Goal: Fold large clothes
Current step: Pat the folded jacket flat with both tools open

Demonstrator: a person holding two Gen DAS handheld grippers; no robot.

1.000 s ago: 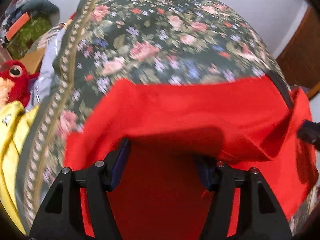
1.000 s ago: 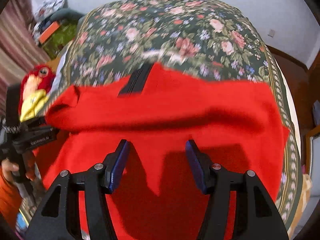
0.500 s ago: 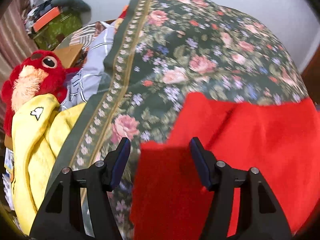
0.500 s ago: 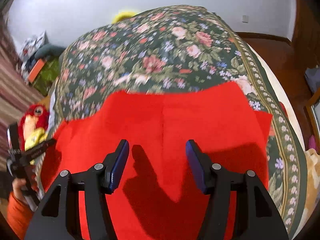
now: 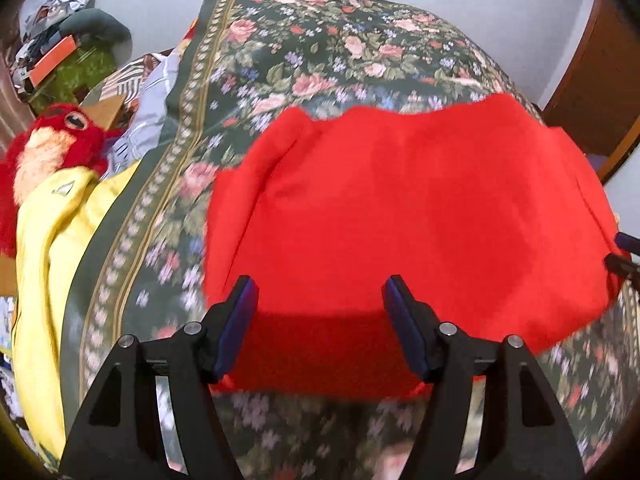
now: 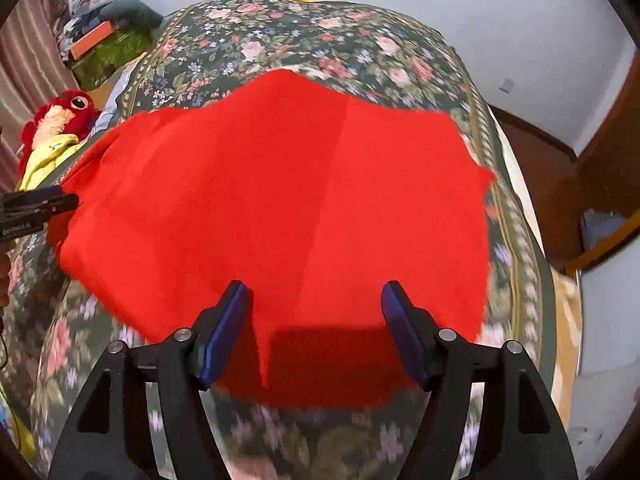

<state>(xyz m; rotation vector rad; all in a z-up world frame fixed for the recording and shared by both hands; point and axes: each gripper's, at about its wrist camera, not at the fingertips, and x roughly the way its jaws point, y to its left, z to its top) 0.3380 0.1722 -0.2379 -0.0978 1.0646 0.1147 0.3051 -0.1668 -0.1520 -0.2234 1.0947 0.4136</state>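
A large red garment (image 5: 400, 208) lies folded and flat on the floral bedspread (image 5: 320, 60); the right wrist view shows it (image 6: 280, 200) with a straight crease down its middle. My left gripper (image 5: 320, 316) hangs over the garment's near edge, its jaws opening, the pads clear of the cloth lying below them. My right gripper (image 6: 316, 316) is over the same near edge further right, jaws also opening, nothing pressed between the pads. The left gripper's tips (image 6: 36, 204) show at the garment's left side.
A red plush toy (image 5: 52, 148) and a yellow garment (image 5: 52, 240) lie along the bed's left side. Cluttered boxes and bags (image 5: 60, 52) sit at the far left by the wall. Brown wooden furniture (image 6: 608, 152) stands on the right past the bed's edge.
The red garment, earlier draped over both grippers' fingers, now lies flat on the bed. Both grippers have let go, drawn back toward its near edge, and their jaws stand wider.
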